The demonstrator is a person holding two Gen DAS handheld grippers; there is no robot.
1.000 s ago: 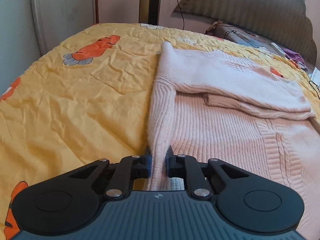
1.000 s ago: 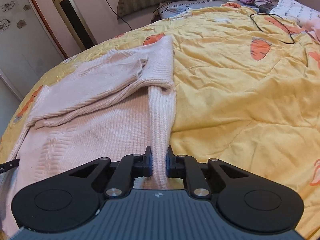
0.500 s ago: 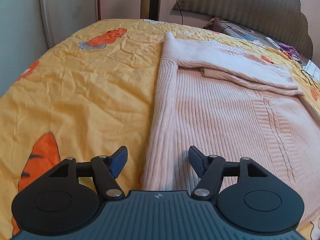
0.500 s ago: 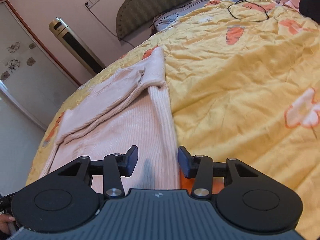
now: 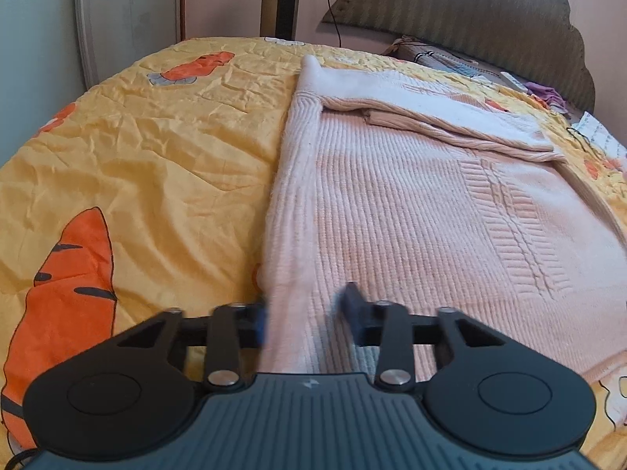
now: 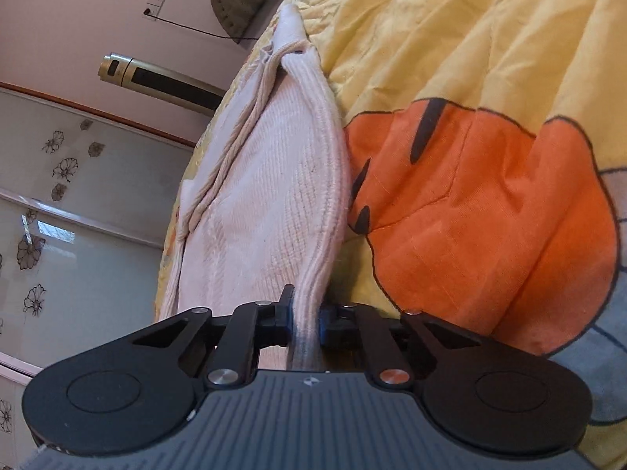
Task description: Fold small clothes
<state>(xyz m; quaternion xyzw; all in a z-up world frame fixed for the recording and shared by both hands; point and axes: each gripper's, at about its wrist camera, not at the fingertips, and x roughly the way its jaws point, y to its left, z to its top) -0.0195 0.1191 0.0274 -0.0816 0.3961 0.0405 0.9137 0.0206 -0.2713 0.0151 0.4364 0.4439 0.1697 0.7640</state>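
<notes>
A pale pink knitted sweater (image 5: 411,203) lies flat on the yellow carrot-print bedspread (image 5: 149,164), its sleeves folded across the far end. My left gripper (image 5: 305,313) straddles the sweater's near left edge, jaws part open and blurred with motion, not clamped. In the right wrist view my right gripper (image 6: 305,317) is shut on the sweater's (image 6: 274,180) ribbed right edge, low over the bedspread (image 6: 490,203); the view is rolled sideways.
A padded headboard (image 5: 470,23) stands at the far end, with a remote and purple cloth (image 5: 544,92) near it. A tower fan (image 6: 156,78) and a glass wardrobe door (image 6: 58,215) stand beside the bed. A black cable (image 5: 584,137) lies at the right.
Both grippers let go of the sweater's edges and opened. The left has since narrowed around the left edge; the right has shut on the right edge and rolled sideways, low to the bed.
</notes>
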